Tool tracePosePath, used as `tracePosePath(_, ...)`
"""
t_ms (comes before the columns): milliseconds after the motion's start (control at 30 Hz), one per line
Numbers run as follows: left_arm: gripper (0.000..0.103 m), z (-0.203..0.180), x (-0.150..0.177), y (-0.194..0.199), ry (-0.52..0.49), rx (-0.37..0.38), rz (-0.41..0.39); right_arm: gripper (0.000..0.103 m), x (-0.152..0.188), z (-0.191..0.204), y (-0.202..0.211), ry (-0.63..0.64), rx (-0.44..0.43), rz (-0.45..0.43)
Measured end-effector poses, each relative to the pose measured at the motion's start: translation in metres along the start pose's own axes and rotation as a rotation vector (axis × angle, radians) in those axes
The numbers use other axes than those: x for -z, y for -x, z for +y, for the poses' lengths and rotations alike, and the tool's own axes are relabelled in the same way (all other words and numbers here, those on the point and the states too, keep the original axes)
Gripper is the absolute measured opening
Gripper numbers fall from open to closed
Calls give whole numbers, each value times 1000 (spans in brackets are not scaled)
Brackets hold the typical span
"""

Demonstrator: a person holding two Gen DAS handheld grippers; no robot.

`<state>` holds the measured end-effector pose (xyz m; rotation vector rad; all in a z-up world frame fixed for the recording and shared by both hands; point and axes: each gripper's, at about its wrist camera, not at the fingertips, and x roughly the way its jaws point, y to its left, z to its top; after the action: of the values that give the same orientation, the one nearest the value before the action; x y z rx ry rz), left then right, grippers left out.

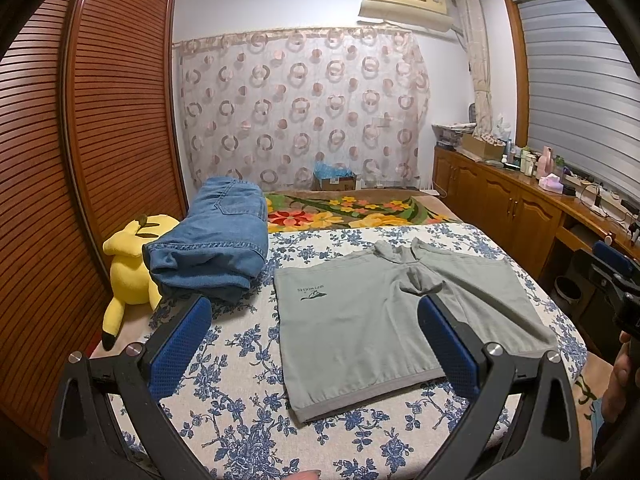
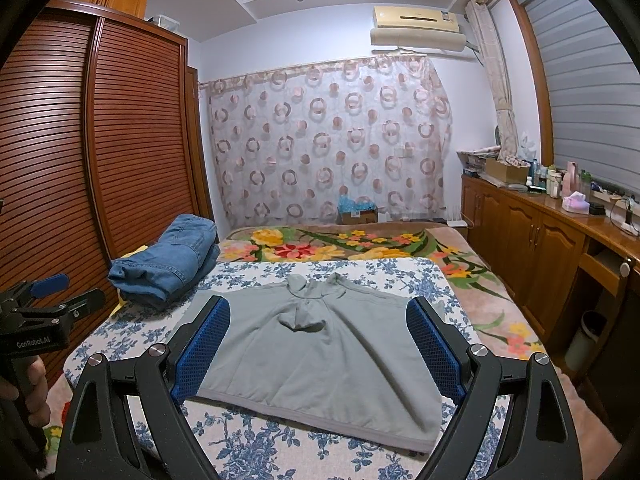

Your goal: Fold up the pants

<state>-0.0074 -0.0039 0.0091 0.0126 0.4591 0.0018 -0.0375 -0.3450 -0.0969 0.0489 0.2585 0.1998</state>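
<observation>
The grey pants (image 1: 404,312) lie flat on the blue-flowered bedsheet (image 1: 240,360), waistband nearest the cameras, both legs spread sideways, so the long axis runs across the bed; folded jeans (image 1: 212,240) sit beside them. The left gripper (image 1: 316,344) and right gripper (image 2: 318,344) hover above with fingers spread wide, holding nothing.

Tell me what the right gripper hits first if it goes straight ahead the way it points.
Most likely the grey shorts, spread flat on the bed. The right gripper has its jaws open and empty, and the shorts fill the gap ahead; depth is unclear, so it might pass just above them.
</observation>
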Motion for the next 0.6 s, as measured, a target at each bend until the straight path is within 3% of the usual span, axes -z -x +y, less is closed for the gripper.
tracePosePath(600,103,-2,-4,6,-2,-1,-5,91,1,-1,1,-8,0,-4)
